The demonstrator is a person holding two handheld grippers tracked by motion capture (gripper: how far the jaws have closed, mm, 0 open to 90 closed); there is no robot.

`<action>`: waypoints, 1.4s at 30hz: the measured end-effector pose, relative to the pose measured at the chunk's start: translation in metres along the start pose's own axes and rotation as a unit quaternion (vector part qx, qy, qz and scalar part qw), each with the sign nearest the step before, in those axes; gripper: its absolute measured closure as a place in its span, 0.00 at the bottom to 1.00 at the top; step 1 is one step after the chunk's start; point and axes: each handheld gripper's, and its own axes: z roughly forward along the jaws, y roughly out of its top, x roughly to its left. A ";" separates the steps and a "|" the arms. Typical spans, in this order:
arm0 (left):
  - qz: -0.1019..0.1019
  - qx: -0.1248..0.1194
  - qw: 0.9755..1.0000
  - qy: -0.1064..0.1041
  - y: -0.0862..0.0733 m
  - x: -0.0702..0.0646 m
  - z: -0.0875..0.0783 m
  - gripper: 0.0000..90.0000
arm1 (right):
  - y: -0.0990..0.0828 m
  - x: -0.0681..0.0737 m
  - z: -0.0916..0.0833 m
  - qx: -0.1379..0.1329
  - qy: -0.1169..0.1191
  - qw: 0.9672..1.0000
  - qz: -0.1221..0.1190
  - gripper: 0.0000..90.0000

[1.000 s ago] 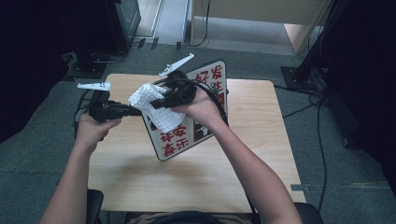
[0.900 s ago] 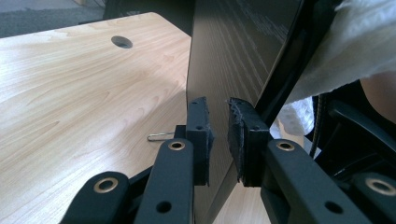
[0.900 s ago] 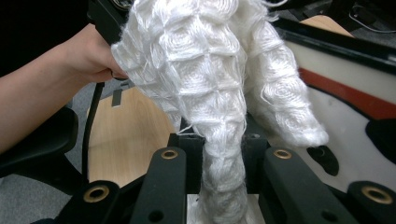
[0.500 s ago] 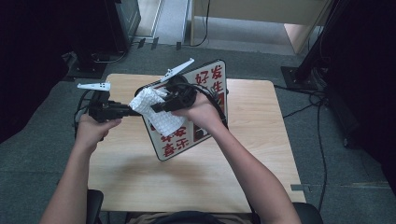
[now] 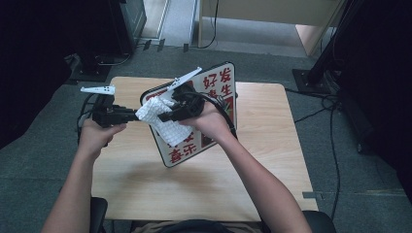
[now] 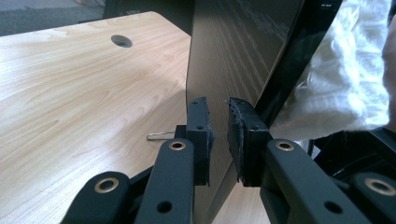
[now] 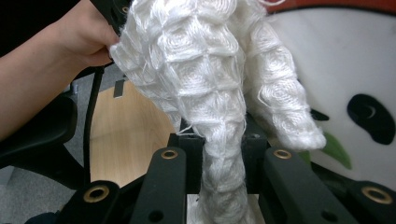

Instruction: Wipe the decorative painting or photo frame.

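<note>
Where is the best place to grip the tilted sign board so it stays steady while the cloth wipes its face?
Grip the sign board on its thin left edge, coming from the left side. The left gripper already clamps that edge there. The board is flat and tilted up, so an edge grip probably leaves its printed face free for the white cloth in the right gripper.

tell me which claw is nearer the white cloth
Right. The right claw is shut on the white cloth, pressing it against the sign. The left claw grips the sign's edge, beside the cloth.
</note>
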 end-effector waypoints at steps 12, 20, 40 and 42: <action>-0.002 -0.002 1.000 -0.002 -0.001 0.000 0.000 0.88 | -0.012 0.000 0.008 0.006 0.001 1.000 -0.001 0.86; -0.003 -0.003 1.000 -0.005 -0.001 0.001 0.000 0.88 | -0.020 0.000 0.013 0.010 0.005 1.000 0.000 0.86; -0.001 -0.001 1.000 -0.001 -0.002 0.001 0.000 0.87 | -0.043 -0.001 0.027 0.021 0.008 1.000 0.004 0.86; -0.001 -0.001 1.000 -0.001 -0.002 0.001 0.000 0.87 | -0.045 -0.002 0.028 0.023 0.009 1.000 0.007 0.86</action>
